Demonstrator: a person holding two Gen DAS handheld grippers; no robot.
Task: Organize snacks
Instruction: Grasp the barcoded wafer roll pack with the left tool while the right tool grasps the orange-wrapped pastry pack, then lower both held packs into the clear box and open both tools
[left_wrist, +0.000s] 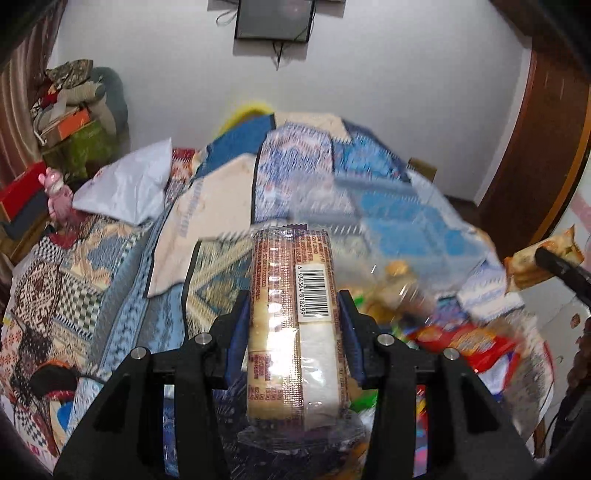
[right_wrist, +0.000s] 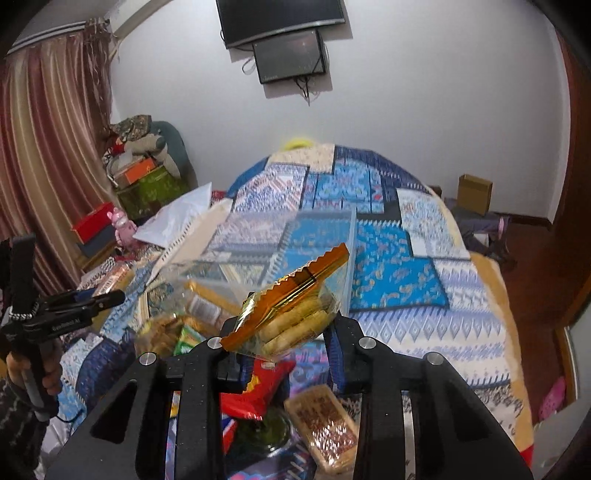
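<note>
My left gripper (left_wrist: 293, 317) clamped a long clear-wrapped biscuit pack (left_wrist: 293, 325), barcode up, above the quilted bed (left_wrist: 110, 258); my right gripper (right_wrist: 284, 328) pinched a gold-edged cookie packet (right_wrist: 291, 314) over a clear bin (right_wrist: 295, 236) and loose snacks (right_wrist: 321, 424).

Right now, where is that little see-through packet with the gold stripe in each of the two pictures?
Left wrist view: the gold packet is at the far right edge, held in the right claw.
Right wrist view: the packet sits centre, gripped between the claw fingers.
Shared landmark: the small dark screen on the white wall.
</note>
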